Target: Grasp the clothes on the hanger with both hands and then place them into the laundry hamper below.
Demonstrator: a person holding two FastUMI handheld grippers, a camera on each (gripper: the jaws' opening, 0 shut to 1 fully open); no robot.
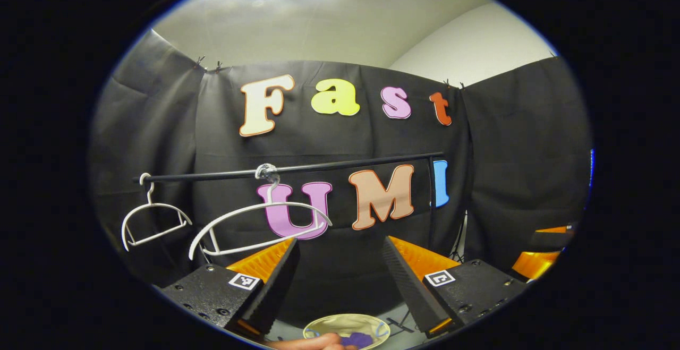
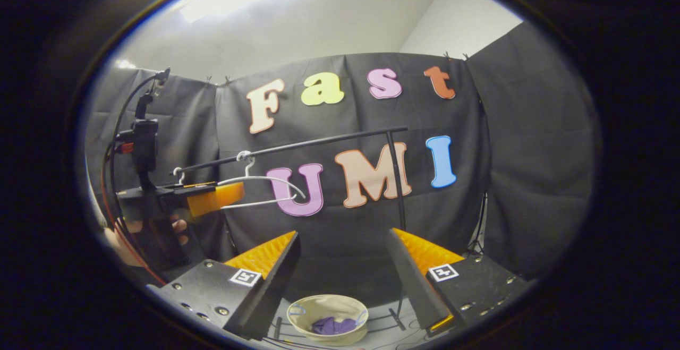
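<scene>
Lying in the round laundry hamper (image 2: 326, 313) is what looks like purple clothing (image 2: 332, 325), below bare white hangers (image 1: 260, 225), both grippers' jaws spread wide, holding nothing.

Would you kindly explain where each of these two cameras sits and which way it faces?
Left gripper view: rides the left tool, facing the booth wall, the black rail and two bare white hangers; its open fingers frame a hand at the bottom edge.
Right gripper view: rides the right tool, facing the same wall slightly from the right; it shows the left tool and the hand holding it.
Shared: rail, hangers, and the beige round hamper holding purple cloth.
</scene>
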